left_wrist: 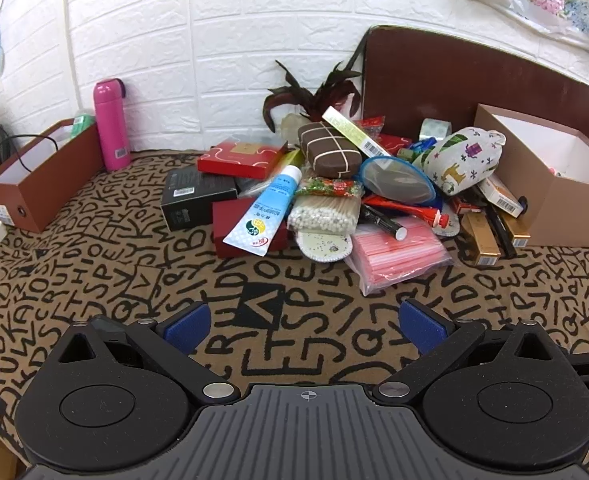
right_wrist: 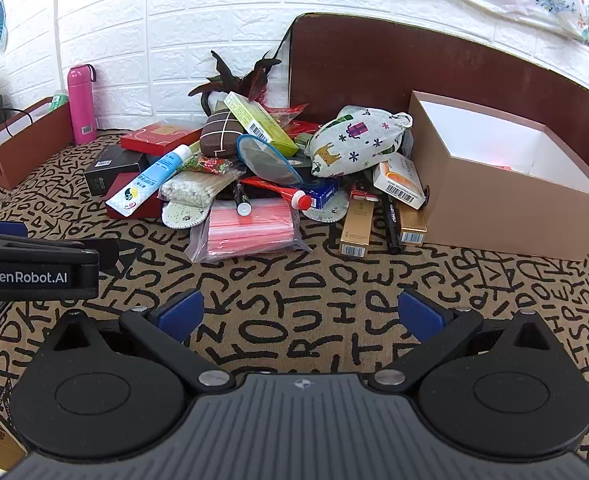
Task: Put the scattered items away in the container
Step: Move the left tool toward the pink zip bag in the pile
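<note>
A heap of small items lies on the letter-print cloth: a blue-white tube [left_wrist: 268,210] [right_wrist: 150,180], a bag of pink straws [left_wrist: 396,254] [right_wrist: 250,228], cotton swabs [left_wrist: 324,212], a brown tied block [left_wrist: 328,150], a patterned cloth pouch [left_wrist: 464,158] [right_wrist: 356,140], red and black boxes. An open tan box [left_wrist: 554,200] [right_wrist: 506,196] with a white inside stands right of the heap. My left gripper [left_wrist: 304,322] is open and empty, short of the heap. My right gripper [right_wrist: 300,314] is open and empty, also short of it.
A brown file box [left_wrist: 42,178] [right_wrist: 18,144] and a pink flask [left_wrist: 110,126] [right_wrist: 81,98] stand at the back left by the white brick wall. A brown board [right_wrist: 414,68] leans behind the tan box. The left gripper's body [right_wrist: 34,262] shows at the right view's left edge.
</note>
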Available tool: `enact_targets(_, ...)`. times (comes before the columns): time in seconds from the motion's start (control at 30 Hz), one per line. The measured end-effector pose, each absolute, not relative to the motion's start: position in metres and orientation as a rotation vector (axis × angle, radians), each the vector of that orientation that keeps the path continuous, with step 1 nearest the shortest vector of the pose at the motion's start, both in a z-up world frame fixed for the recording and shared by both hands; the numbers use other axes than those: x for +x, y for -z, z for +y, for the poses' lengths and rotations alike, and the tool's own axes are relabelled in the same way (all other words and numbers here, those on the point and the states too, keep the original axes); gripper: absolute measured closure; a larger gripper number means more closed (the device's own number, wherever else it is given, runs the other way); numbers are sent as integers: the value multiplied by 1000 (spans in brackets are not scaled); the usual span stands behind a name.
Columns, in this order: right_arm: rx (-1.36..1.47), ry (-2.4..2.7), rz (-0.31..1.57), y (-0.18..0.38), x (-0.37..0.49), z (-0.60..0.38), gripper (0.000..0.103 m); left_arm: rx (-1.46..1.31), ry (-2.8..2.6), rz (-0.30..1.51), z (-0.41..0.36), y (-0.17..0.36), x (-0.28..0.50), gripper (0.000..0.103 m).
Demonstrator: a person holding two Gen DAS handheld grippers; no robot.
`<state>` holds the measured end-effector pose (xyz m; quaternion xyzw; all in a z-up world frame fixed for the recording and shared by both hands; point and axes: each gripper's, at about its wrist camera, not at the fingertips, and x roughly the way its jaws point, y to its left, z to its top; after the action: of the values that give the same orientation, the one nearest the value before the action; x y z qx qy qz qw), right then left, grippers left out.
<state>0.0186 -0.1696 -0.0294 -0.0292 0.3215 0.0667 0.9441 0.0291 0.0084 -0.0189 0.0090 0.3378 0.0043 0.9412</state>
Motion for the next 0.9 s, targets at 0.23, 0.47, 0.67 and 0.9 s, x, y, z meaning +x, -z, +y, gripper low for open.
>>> enact_targets(0.23, -58, -134, 657, 30, 19, -169, 0, 26, 13, 693, 5, 18, 30, 0)
enact_targets(0.47, -57, -134, 660, 31, 19, -169, 0, 14, 0, 709, 8, 21, 34, 0)
enact_targets(0.67, -52, -132, 663, 32, 20, -169, 0, 21, 16, 705, 6, 22, 34, 0)
enact_targets(0.9, -51, -131, 668, 34, 21, -169, 0, 8, 23, 716, 6, 24, 38, 0)
